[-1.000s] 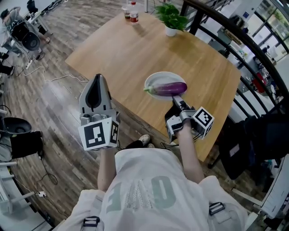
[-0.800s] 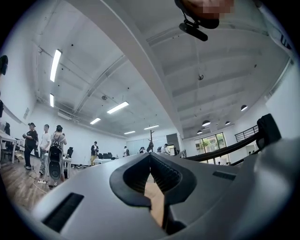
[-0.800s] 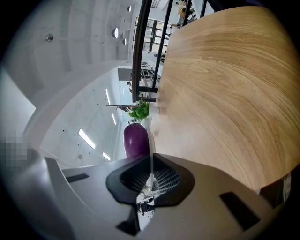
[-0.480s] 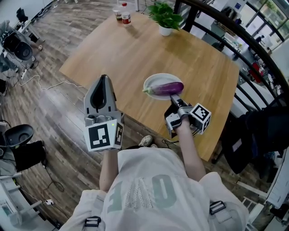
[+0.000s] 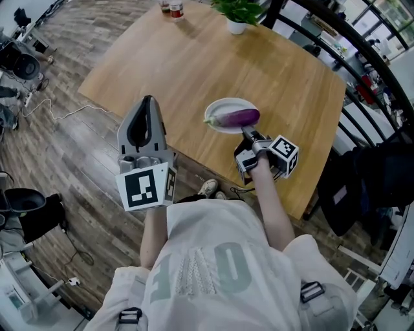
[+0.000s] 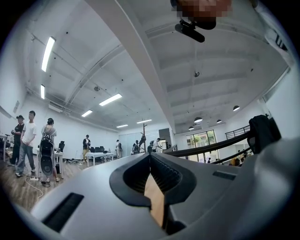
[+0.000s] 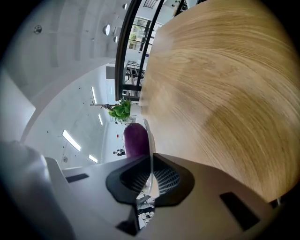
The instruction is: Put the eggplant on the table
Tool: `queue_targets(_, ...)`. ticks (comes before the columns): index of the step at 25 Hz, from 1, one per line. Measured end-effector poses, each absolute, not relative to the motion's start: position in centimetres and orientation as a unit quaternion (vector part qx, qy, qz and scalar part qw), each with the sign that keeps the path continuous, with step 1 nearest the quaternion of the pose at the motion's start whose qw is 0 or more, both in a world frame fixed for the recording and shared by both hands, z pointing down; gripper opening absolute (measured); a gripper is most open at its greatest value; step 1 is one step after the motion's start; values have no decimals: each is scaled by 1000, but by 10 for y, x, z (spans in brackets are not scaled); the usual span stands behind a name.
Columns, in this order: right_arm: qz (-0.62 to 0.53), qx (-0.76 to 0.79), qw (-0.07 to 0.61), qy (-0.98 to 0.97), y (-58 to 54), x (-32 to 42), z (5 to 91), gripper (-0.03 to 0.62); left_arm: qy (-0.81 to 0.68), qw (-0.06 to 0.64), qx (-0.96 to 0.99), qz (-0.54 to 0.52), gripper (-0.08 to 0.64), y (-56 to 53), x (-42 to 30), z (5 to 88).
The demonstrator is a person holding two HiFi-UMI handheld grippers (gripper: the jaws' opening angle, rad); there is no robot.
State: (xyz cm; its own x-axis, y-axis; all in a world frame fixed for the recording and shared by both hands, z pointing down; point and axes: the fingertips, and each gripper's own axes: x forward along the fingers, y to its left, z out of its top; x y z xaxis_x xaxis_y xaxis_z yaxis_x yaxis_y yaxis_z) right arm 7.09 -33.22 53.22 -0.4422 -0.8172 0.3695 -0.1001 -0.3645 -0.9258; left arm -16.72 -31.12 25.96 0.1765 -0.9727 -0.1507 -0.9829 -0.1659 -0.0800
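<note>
A purple eggplant (image 5: 236, 117) lies on a white plate (image 5: 223, 105) near the front edge of the wooden table (image 5: 194, 58). My right gripper (image 5: 246, 132) is shut on the near rim of that plate. In the right gripper view the thin plate rim (image 7: 149, 140) runs between the jaws of the right gripper (image 7: 151, 157), with the eggplant (image 7: 136, 138) just past them. I cannot tell whether the plate rests on the table (image 7: 225, 93). My left gripper (image 5: 149, 99) hangs off the table's front left side, above the floor. The left gripper (image 6: 150, 155) is shut and holds nothing.
A potted plant (image 5: 236, 13) and bottles (image 5: 169, 6) stand at the table's far edge. A black railing (image 5: 362, 52) curves along the right side. Cables and chairs lie on the wooden floor at the left. Several people (image 6: 28, 140) stand far off.
The right gripper has sunk toward the table with the plate and eggplant still in its grip. The left gripper has shifted a little and stays shut.
</note>
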Motion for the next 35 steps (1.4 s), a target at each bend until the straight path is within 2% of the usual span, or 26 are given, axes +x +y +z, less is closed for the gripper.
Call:
queue_targets(11,-703,-472,241,475,-342,63,590,25,655,71,-752,17,9,-310,-183,274)
queue_targets(35,-717,-481,212,459,-349,42,614,25,672,58,-739,0,9,-312,-204,287)
